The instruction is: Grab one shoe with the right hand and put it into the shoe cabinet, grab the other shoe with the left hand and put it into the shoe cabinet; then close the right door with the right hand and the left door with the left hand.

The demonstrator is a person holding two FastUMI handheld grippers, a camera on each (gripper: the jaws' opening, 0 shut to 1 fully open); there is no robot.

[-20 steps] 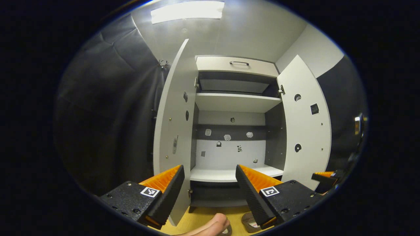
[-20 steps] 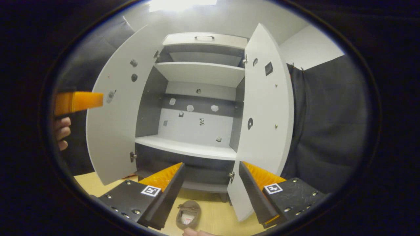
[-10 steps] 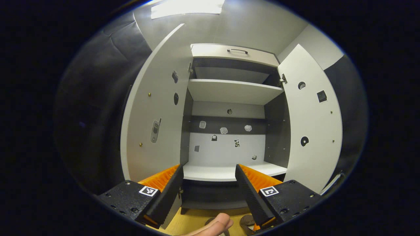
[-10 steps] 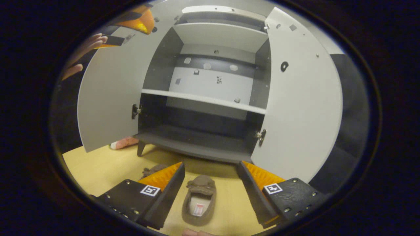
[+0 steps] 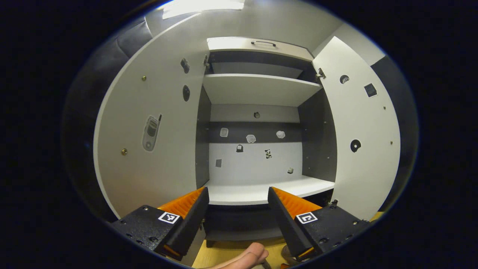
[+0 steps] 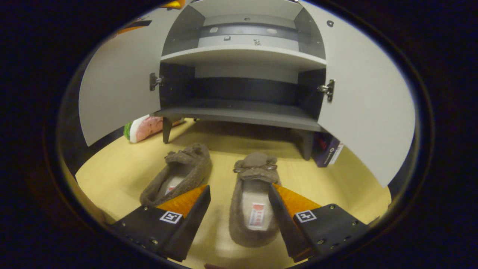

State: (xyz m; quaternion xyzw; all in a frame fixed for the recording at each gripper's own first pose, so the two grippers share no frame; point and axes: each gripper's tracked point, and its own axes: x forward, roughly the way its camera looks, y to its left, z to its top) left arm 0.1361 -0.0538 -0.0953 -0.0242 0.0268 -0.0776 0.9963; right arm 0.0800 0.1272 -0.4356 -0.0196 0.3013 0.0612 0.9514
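Note:
Two brown fuzzy slippers lie side by side on the yellow floor in front of the open shoe cabinet (image 6: 242, 112), toes toward it. In the right gripper view, my right gripper (image 6: 237, 196) is open and hangs just above the right slipper (image 6: 254, 198), which lies between its fingers, close to the right one. The left slipper (image 6: 179, 172) sits just beyond the left finger. In the left gripper view, my left gripper (image 5: 237, 207) is open and empty, held up facing the cabinet's white middle shelf (image 5: 261, 194). A thumb (image 5: 244, 257) shows below it.
Both cabinet doors stand wide open: the left door (image 6: 119, 86) and the right door (image 6: 366, 108). A watermelon-patterned object (image 6: 145, 127) lies under the left door by a cabinet leg. A dark box (image 6: 328, 149) stands beside the right leg. The dark bottom shelf is bare.
My right gripper has tipped down and dropped toward the floor, bringing both slippers close, one between its fingers. The left gripper has drifted nearer the cabinet, showing more of the left door.

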